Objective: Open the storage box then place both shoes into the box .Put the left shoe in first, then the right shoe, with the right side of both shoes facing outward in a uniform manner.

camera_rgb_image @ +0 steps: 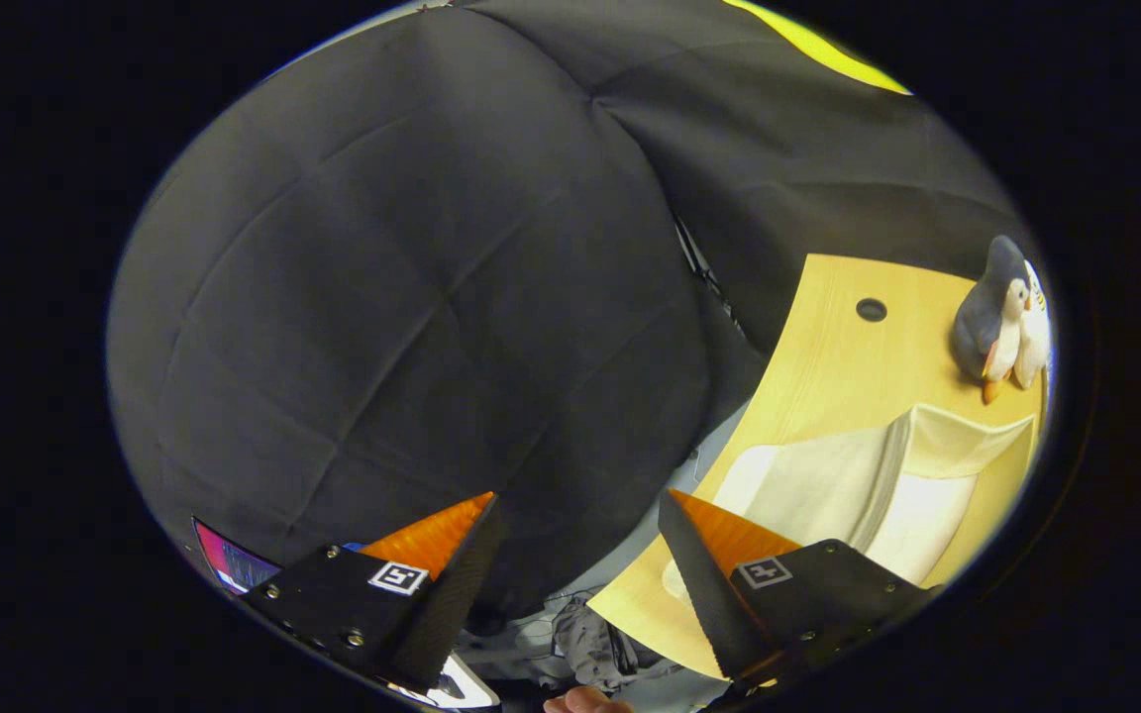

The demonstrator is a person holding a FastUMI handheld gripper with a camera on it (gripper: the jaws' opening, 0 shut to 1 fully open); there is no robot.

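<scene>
Gripper [580,530] with two wedge-shaped ribbed fingers [452,584] spread apart, dark screwed mounting plates behind them, a square black-and-white marker on each plate

Wooden table [828,366] bears a storage box [858,485] and penguin toy [996,317].

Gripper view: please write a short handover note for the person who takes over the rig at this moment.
Hand-held gripper: open, fingers apart, nothing between them, aimed mostly at the booth's cloth wall.
Storage box: pale, on the wooden table, beyond the right finger; whether it is open I cannot tell.
A plush penguin sits on the table past the box.
Shoes: not yet placed, as far as I see.
Left: open box, left shoe, then right shoe.
</scene>
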